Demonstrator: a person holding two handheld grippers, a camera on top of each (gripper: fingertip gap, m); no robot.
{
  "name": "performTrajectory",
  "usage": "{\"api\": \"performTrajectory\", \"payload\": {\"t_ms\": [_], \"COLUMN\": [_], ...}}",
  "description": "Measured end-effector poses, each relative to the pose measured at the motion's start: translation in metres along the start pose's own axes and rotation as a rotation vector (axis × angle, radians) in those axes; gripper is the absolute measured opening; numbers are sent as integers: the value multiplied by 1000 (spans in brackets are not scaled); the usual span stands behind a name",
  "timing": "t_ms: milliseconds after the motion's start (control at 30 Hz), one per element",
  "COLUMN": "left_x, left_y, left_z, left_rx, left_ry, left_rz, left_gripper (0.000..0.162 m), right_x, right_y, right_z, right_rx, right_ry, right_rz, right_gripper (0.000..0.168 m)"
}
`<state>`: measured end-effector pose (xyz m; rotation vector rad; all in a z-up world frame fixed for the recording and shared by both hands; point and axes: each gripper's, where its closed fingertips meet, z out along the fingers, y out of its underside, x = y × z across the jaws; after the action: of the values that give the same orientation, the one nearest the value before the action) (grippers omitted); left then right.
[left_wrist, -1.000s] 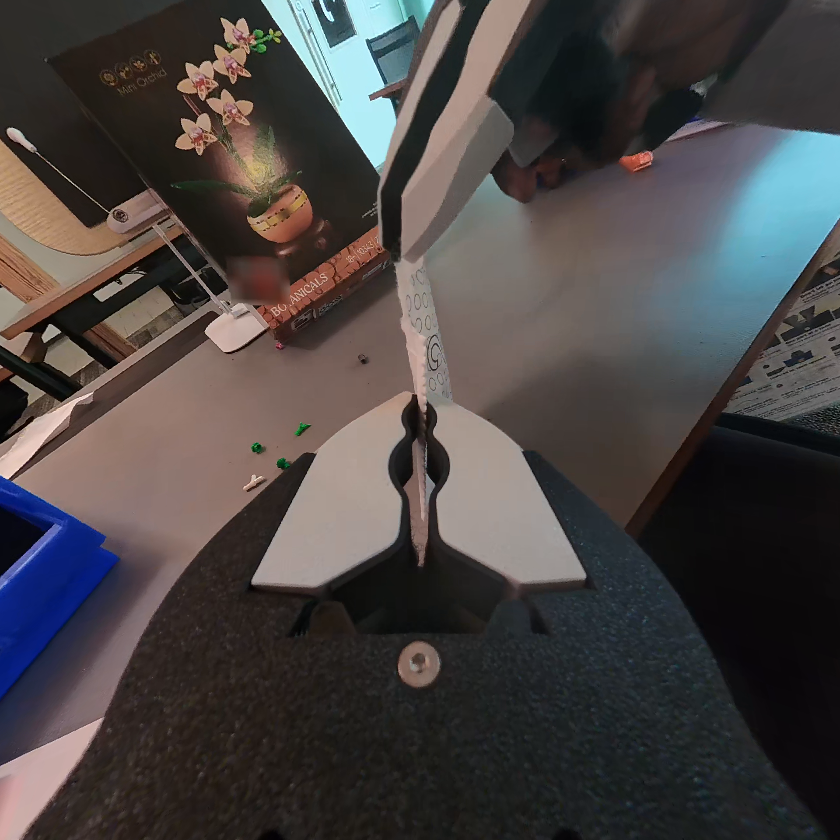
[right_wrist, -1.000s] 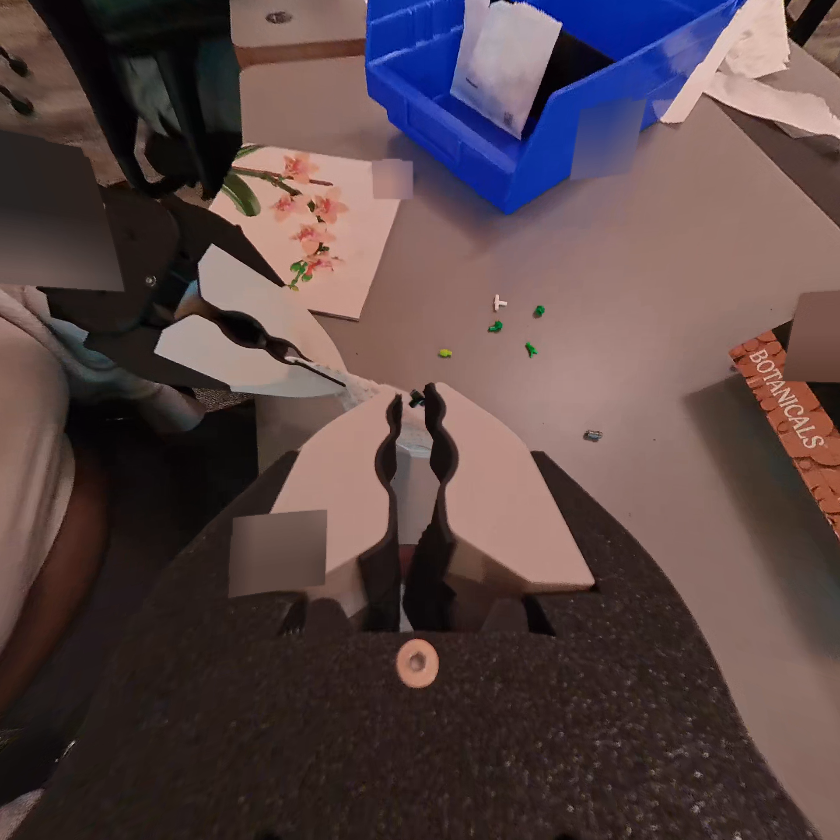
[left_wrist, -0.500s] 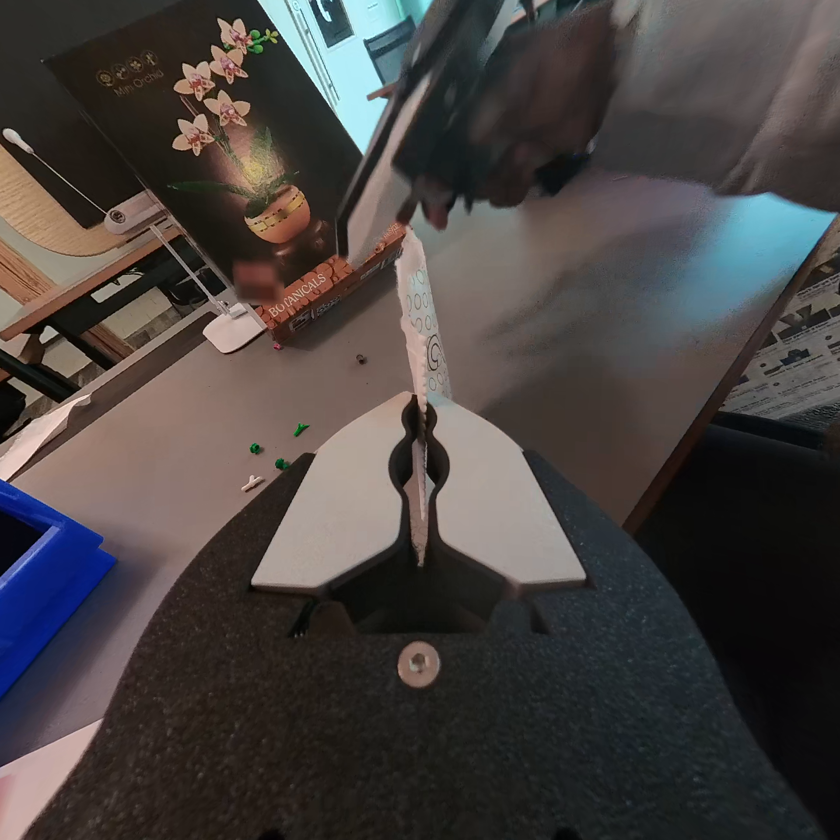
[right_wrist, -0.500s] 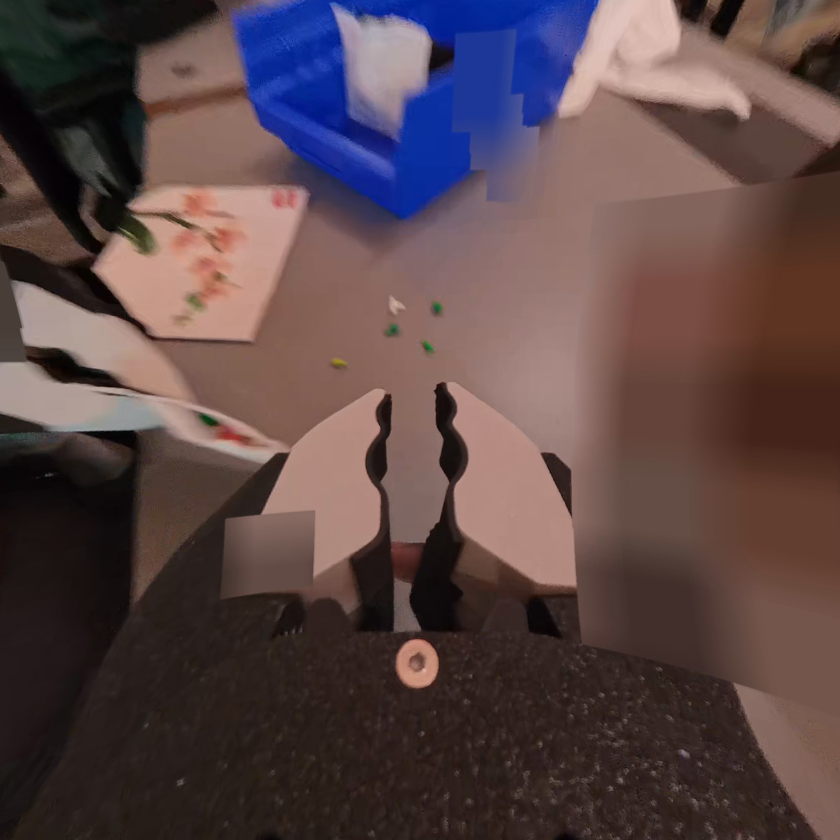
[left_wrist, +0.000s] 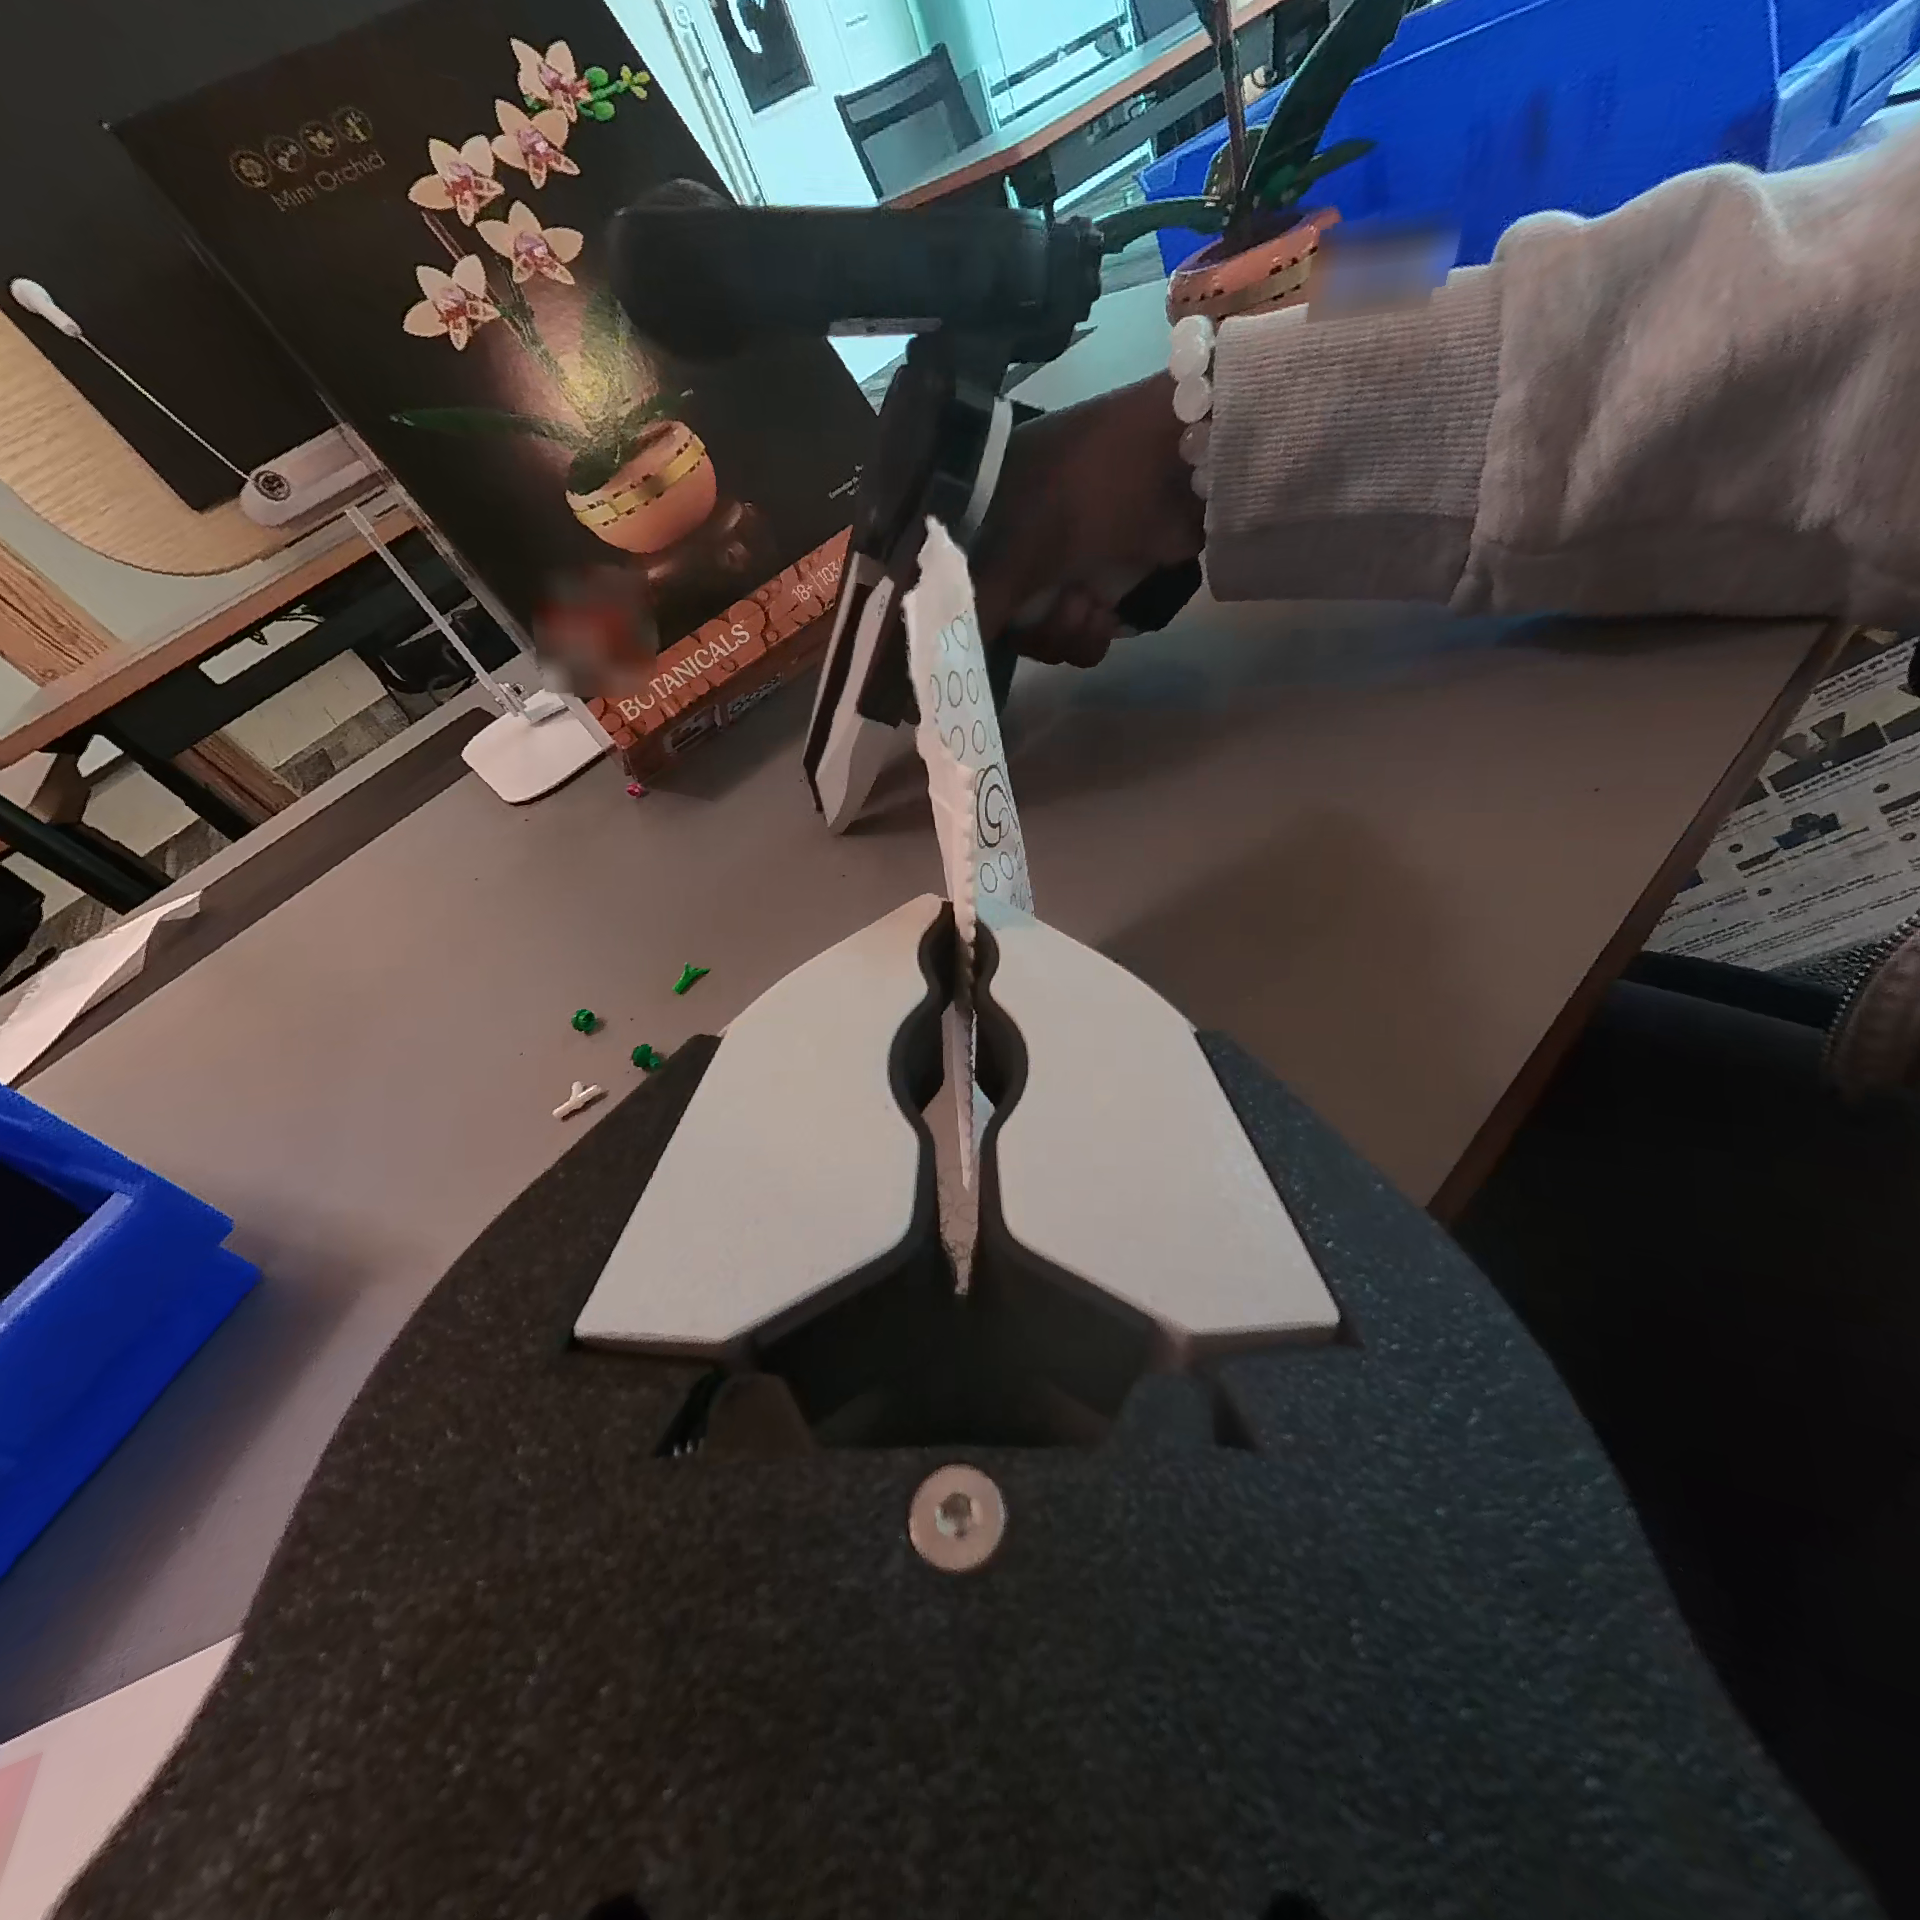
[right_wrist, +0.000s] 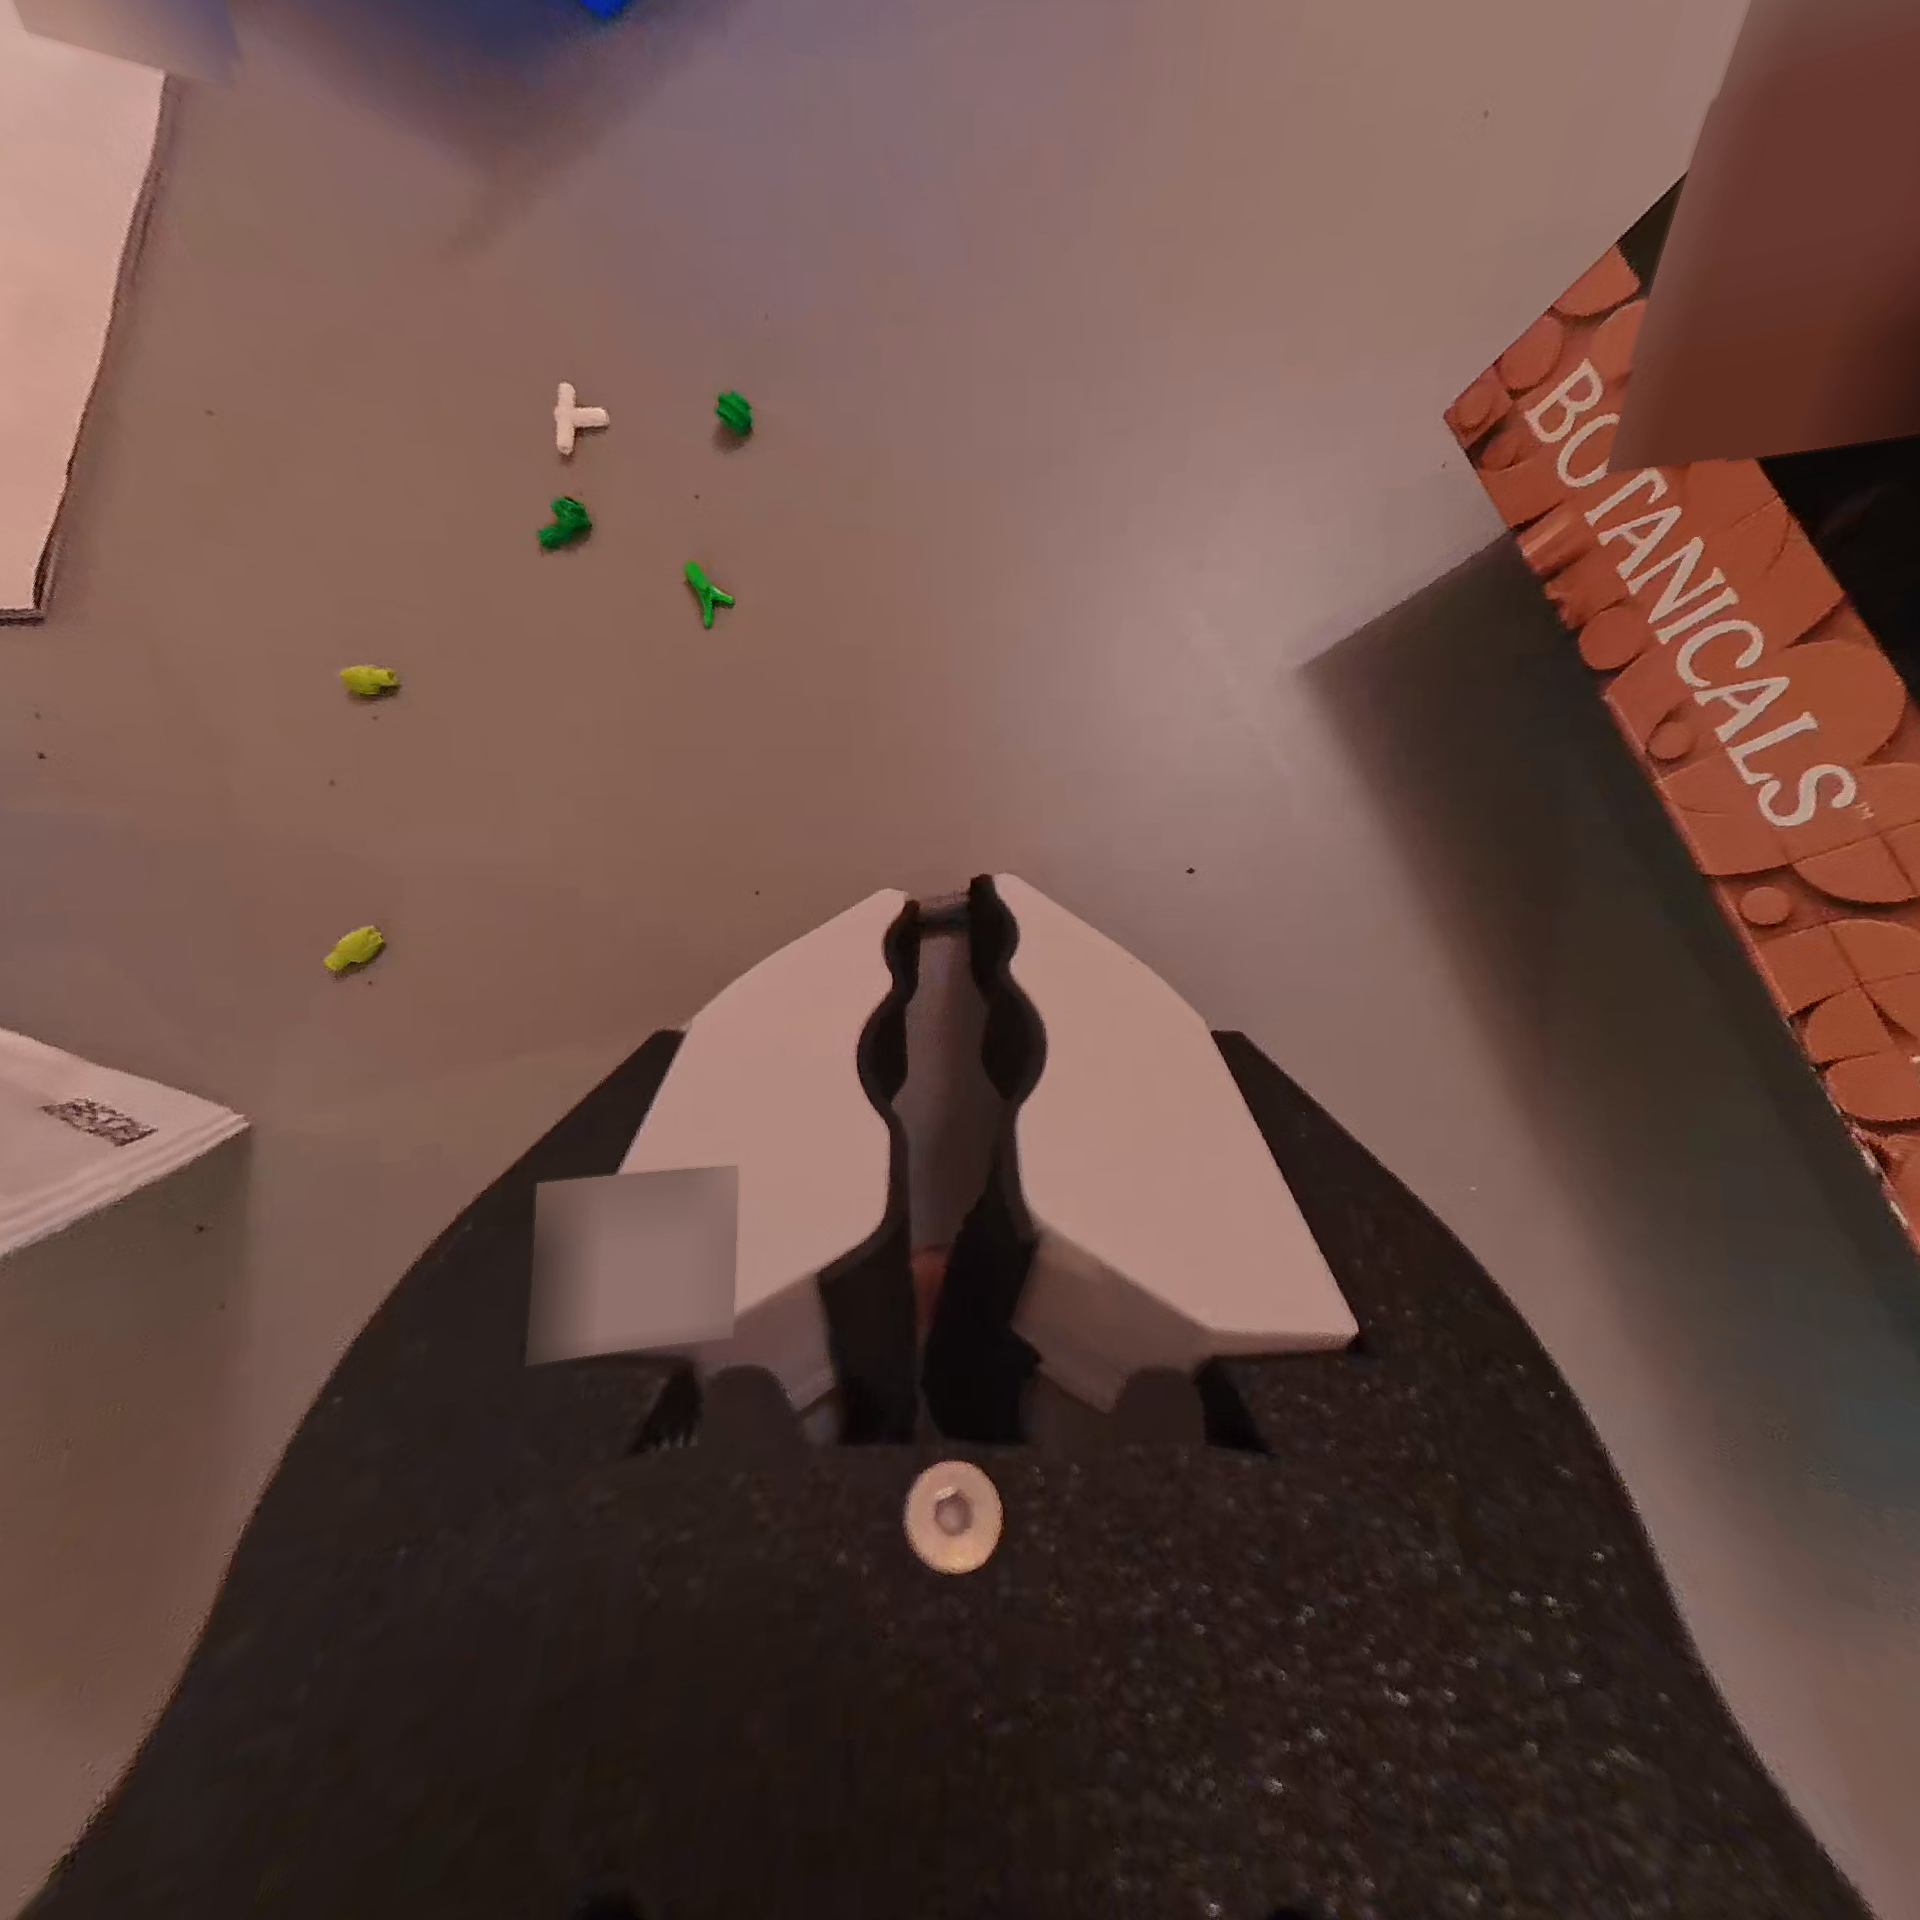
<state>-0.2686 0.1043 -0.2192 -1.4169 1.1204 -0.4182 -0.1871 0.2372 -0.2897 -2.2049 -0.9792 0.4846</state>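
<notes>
My left gripper (left_wrist: 961, 914) is shut on a white paper packet (left_wrist: 971, 727) with a serrated edge and printed circles, held upright above the grey table (left_wrist: 1299, 883). My right gripper (right_wrist: 940, 894) points down at the table, its fingertips almost together on a small dark piece (right_wrist: 940, 902) lying there. In the left wrist view it (left_wrist: 847, 800) stands tip-down just beyond the packet, in front of the orchid box (left_wrist: 499, 364), held by a hand in a light sleeve (left_wrist: 1455, 447).
Small loose pieces lie on the table: a white T (right_wrist: 574, 418), green ones (right_wrist: 564, 522) and yellow-green ones (right_wrist: 368, 680). The box (right_wrist: 1714, 748) is at the right, a booklet (right_wrist: 62, 312) far left, a blue bin (left_wrist: 83, 1299) near left. The table edge (left_wrist: 1662, 935) runs along the right. Some 15 cm of space lies between my two pairs of fingers.
My right gripper let go of the packet's top, swung away and down to the table near the box, and narrowed its fingers on the small dark piece. My left gripper stayed put with the packet.
</notes>
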Motion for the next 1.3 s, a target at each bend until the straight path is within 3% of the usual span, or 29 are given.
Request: {"api": "performTrajectory", "payload": {"t_ms": [167, 333, 500, 933, 1300], "left_x": [-2, -6, -5, -5, -5], "left_y": [2, 4, 4, 3, 3], "left_z": [-1, 1, 1, 0, 0], "left_rx": [-15, -23, -22, -20, -18], "left_ry": [-13, -23, -25, -26, -27], "left_rz": [-10, -23, -18, -19, -13], "left_gripper": [0, 0, 0, 0, 0], "right_x": [-14, -87, -126, -120, -111], "right_y": [-23, -63, -47, -36, -29], "right_z": [-36, -106, -102, -101, -94], "right_rx": [145, 357, 247, 172, 59], "right_ry": [-42, -142, -104, -66, -57], "right_rz": [21, -29, -134, -159, -128], "right_gripper": [9, 9, 9, 18, 40]}}
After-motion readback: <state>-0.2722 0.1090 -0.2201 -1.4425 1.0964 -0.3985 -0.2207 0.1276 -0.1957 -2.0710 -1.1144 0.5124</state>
